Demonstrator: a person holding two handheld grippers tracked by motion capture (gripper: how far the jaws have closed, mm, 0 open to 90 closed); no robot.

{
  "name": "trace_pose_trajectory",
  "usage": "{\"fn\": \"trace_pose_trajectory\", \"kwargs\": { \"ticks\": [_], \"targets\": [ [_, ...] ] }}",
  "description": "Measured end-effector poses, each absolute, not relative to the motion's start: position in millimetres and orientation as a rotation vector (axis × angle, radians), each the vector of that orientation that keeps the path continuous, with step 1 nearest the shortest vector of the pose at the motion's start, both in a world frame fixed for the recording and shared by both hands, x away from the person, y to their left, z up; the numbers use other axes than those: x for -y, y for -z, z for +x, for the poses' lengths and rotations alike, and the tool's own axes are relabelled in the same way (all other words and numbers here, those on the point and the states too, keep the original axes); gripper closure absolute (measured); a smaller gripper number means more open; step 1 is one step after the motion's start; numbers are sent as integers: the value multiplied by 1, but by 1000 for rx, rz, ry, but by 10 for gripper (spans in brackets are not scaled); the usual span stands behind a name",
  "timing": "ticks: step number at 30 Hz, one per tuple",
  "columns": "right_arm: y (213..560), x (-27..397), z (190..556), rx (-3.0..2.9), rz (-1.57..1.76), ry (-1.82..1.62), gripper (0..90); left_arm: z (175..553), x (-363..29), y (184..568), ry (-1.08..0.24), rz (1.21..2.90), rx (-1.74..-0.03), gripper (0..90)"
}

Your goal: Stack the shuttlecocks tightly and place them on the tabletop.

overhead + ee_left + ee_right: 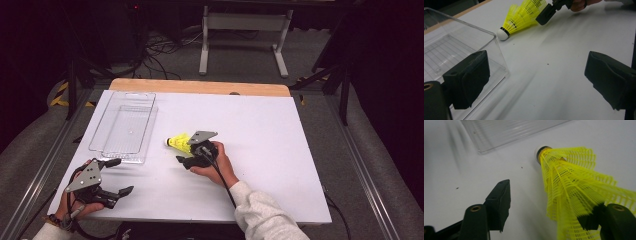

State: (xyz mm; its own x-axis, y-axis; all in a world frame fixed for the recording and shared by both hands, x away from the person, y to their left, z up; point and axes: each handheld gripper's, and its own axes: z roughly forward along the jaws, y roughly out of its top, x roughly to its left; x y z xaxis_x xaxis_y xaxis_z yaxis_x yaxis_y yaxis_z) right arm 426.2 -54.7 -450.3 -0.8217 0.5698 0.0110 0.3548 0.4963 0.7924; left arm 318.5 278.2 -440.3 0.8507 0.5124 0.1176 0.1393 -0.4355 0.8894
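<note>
The yellow shuttlecock (178, 141) lies on its side mid-table, just off the clear tray's (123, 123) near right corner, not yet in it. The right gripper (549, 202) stands partly open around its skirt, gripping nothing. The left gripper (116, 176) waits wide open and empty near the table's front-left corner.

From above we look forward and down across the whole counter (260, 150). Low on the left hand-held gripper (536, 75), we skim the surface; on the right one, we're closer. All three share the yellow shuttlecock (178, 142) and clear tray (125, 127).
</note>
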Motion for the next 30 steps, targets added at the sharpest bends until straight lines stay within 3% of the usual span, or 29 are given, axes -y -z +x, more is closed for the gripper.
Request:
{"fn": "trace_pose_trajectory", "kwargs": {
  "ticks": [5,10,18,30],
  "targets": [
    [459,51,437,-2423,936,-1165,390,319,-278,440,-455,2003,-478,67],
    [458,46,447,-2349,988,-1096,496,320,-277,440,-449,2004,-472,67],
    [461,39,458,-2310,919,-975,792,321,-277,441,-443,2002,-470,67],
    [459,39,458,-2302,878,-1000,869,321,-277,441,-443,1999,-473,67]
  ]
}}
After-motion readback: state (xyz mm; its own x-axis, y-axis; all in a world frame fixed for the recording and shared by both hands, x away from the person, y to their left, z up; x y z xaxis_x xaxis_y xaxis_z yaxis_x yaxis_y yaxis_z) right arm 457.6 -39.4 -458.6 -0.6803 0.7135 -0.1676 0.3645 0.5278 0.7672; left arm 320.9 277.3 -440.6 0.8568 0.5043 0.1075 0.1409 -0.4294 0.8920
